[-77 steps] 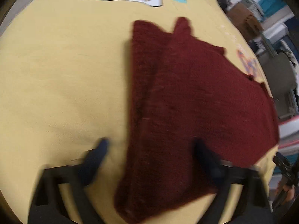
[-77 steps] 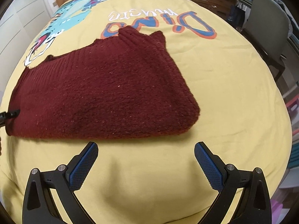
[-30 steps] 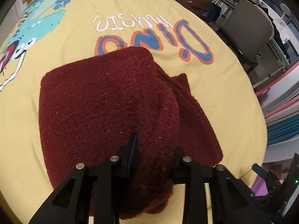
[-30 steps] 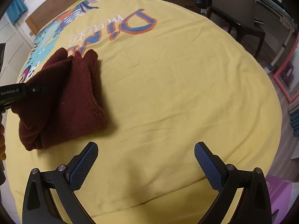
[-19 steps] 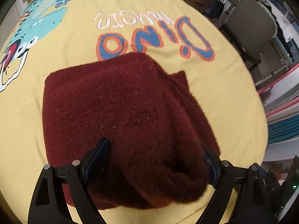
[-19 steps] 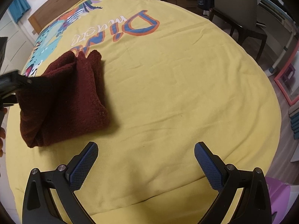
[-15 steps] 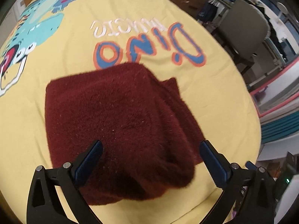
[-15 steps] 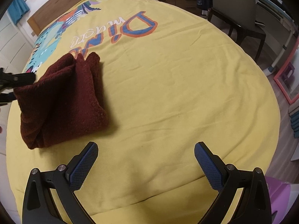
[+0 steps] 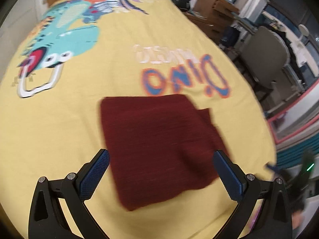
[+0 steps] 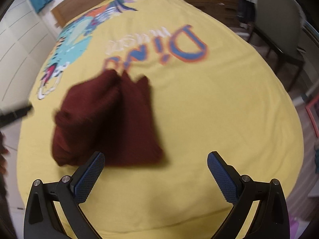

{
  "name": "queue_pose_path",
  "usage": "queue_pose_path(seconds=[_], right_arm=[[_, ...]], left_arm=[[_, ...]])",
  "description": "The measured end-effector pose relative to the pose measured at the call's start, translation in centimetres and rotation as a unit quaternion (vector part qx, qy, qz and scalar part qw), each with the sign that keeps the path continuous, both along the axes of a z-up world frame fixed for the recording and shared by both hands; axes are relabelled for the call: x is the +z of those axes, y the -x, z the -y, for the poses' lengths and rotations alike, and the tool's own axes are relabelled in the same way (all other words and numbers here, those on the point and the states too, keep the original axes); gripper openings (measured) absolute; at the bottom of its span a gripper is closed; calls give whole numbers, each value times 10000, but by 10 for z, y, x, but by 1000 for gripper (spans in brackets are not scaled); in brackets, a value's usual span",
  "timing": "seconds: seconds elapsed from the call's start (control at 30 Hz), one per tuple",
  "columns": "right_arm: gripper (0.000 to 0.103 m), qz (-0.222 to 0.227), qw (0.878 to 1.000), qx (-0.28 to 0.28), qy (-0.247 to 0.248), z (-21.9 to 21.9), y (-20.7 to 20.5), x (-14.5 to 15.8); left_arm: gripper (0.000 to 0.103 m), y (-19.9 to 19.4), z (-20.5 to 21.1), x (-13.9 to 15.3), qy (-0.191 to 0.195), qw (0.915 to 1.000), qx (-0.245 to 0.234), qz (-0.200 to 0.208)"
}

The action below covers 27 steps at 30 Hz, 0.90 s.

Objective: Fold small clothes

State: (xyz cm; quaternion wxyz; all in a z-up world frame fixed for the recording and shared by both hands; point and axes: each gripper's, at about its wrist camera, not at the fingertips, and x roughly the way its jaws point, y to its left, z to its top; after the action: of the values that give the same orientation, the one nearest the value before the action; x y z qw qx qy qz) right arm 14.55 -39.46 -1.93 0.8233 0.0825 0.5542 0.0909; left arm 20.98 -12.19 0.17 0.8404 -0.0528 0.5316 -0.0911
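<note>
Folded maroon sweater lying on the yellow bed cover, both grippers empty.

The left gripper [image 9: 161, 171] hangs spread wide over the sweater [image 9: 159, 143], whose near edge shows between its fingers. The right gripper [image 10: 155, 171], also wide apart, has the sweater [image 10: 107, 119] ahead to its left on the bed cover [image 10: 219, 119].

From my left wrist view, the folded sweater [image 9: 157, 145] lies on the bedspread [image 9: 59, 129] at centre, running toward 5 o'clock, between the parted fingers of my left gripper [image 9: 161, 171]. The lettering [image 9: 185, 77] sits behind it at 12 to 1 o'clock, the dinosaur print [image 9: 65, 31] at 10, a chair [image 9: 267, 57] off the bed at 2.

From my right wrist view, the sweater [image 10: 107, 121] lies at 10 o'clock of my right gripper [image 10: 156, 171].
</note>
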Motion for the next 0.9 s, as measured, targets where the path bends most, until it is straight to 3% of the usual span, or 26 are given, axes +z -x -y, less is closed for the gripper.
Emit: queue_pose_path(seconds=[0.17, 0.23, 0.27, 0.5, 0.7, 0.83, 0.9], right_arm=[[93, -86, 9978, 650, 96, -52, -49, 22], [63, -210, 9959, 864, 167, -76, -68, 24], [59, -319, 9948, 964, 127, -86, -77, 23], [59, -1267, 9819, 1404, 98, -144, -105, -23], [58, -1757, 9746, 1323, 415, -143, -100, -66], [29, -1706, 9798, 1037, -109, -121, -97, -72], [24, -1519, 9830, 1007, -233, -112, -95, -64]], left_arm=[[102, 22, -36, -19, -51, 9997, 184, -150], [102, 32, -47, -27, -45, 9994, 283, -189], [102, 35, -51, -32, -25, 9992, 323, -220], [102, 53, -73, -48, 185, 9978, 513, -385], [102, 57, -79, -52, 343, 9973, 488, -424], [102, 56, -79, -52, 331, 9971, 547, -407], [102, 55, -79, -54, 297, 9973, 523, -431]])
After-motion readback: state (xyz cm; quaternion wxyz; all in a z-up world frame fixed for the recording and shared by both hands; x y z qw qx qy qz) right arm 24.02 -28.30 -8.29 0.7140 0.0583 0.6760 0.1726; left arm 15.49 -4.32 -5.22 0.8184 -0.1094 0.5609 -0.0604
